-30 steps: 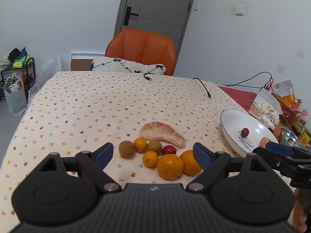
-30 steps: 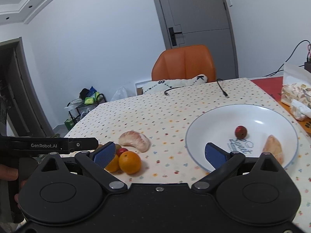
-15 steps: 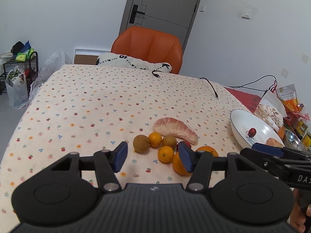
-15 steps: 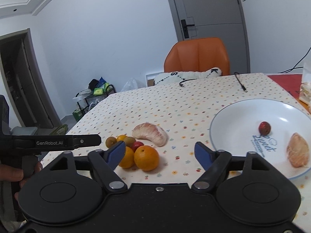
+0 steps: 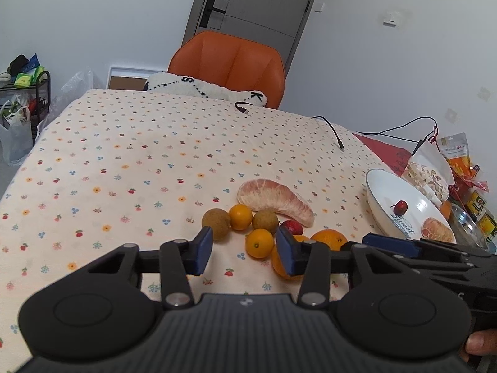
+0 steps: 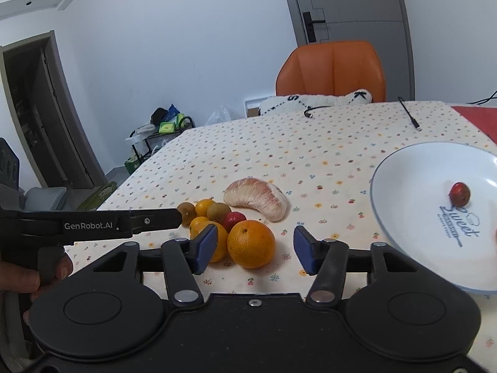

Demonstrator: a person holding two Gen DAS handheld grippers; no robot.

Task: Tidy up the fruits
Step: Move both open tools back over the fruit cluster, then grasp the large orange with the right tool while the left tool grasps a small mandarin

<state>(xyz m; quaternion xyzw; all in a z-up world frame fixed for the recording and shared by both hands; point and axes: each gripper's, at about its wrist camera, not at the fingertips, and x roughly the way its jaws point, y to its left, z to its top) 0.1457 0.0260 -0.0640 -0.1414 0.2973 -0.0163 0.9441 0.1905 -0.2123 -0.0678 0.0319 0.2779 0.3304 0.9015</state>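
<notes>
The left tool (image 5: 244, 250) hangs low over the near edge of the fruit pile on the flower-print desk (image 5: 130, 155). Its blue pads have just been drawing together and hold nothing; a small mandarin (image 5: 259, 243) shows in the gap beyond them, untouched. Just left of that gap sits a brown round fruit (image 5: 216, 223), with another little mandarin (image 5: 240, 216) and a second brown fruit (image 5: 265, 221) lined up beside it. Behind them lies a peeled, pale pink pomelo wedge (image 5: 275, 197), curved like a crescent. A small red fruit (image 5: 292, 226) is tucked in front of the wedge.

The right tool (image 6: 255, 250) comes in from the right of the pile, its jaws also just narrowing and still parted, gripping nothing. A big orange (image 6: 251, 243) sits in its gap, clear of both pads. A second orange (image 6: 217, 242) is half hidden behind its left pad.

Further right, well apart from the pile, stands a white plate (image 5: 380, 199) with a blue rim. In it are a small red fruit (image 5: 400, 206) and, nearer its front edge, another peeled pomelo piece (image 5: 437, 234).
</notes>
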